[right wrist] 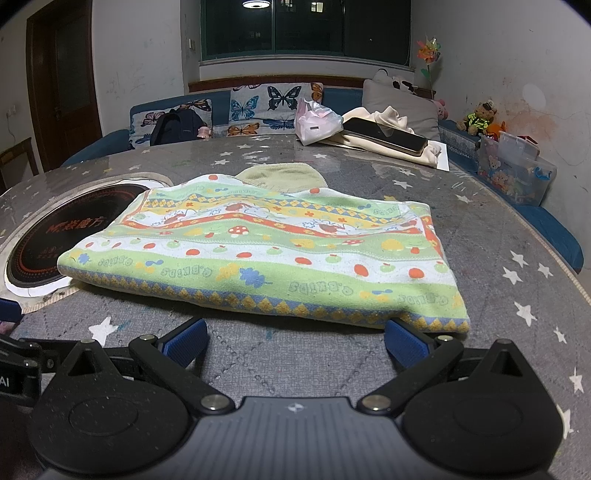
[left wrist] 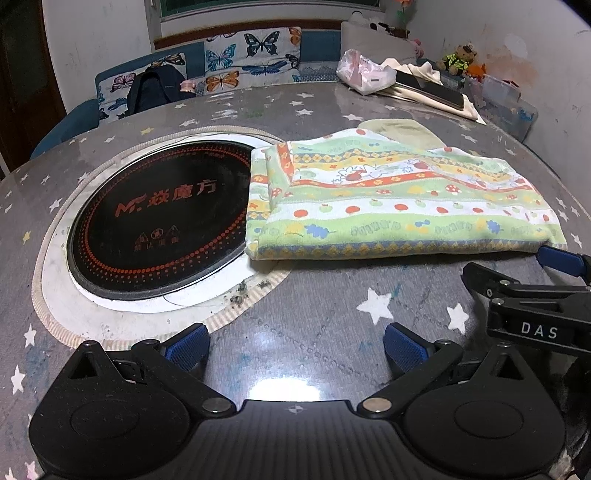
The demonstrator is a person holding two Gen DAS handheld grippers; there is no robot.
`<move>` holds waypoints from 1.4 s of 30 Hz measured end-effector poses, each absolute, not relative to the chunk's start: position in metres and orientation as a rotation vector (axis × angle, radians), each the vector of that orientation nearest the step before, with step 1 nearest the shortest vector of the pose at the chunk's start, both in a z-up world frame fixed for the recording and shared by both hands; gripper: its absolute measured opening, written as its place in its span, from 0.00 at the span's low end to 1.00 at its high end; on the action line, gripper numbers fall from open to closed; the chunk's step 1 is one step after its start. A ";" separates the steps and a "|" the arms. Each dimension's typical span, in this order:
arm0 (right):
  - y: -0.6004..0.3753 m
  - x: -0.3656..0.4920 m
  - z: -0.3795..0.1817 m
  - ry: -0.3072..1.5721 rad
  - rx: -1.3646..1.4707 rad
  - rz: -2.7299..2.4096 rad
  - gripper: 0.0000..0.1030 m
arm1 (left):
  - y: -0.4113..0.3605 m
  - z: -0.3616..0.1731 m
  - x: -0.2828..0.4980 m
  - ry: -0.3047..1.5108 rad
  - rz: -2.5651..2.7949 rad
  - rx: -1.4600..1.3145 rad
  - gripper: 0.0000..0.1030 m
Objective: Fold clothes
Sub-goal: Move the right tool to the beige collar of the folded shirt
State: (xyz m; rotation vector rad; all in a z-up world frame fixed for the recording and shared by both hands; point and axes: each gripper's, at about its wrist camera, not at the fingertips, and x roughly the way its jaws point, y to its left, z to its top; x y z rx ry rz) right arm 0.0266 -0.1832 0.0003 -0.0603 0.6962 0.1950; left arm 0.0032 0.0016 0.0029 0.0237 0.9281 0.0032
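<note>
Left gripper (left wrist: 295, 345) spread wide, nothing between the blue pads, hovering over a grey star-printed table (left wrist: 314, 321). Right gripper (right wrist: 293, 341) likewise spread, empty, its right pad (right wrist: 404, 341) just at the near edge of the folded patterned cloth (right wrist: 266, 251). One cloth only, lying flat near the table's middle, overlapping the rim of one round black induction hob (left wrist: 155, 218) set into the tabletop. Behind the cloth, a pale beige piece (right wrist: 282, 177) peeking out. Further back: one pink plastic bag (right wrist: 316, 122), one dark phone (right wrist: 386, 134) atop cream fabric. Beyond, a butterfly-print sofa (right wrist: 273, 107), dark window (right wrist: 306, 27), one teddy bear (right wrist: 480, 116), one clear toy box (right wrist: 515, 171).
</note>
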 end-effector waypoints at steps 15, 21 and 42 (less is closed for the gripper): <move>-0.192 0.021 0.021 0.724 -0.015 0.307 0.99 | 0.006 0.044 -0.005 0.776 -0.066 0.017 1.00; -0.191 0.027 0.038 0.721 -0.036 0.312 0.99 | 0.004 0.053 0.003 0.752 -0.073 0.037 1.00; -0.199 0.090 0.102 0.605 -0.074 0.295 0.77 | 0.016 0.098 0.064 0.685 -0.059 0.065 0.91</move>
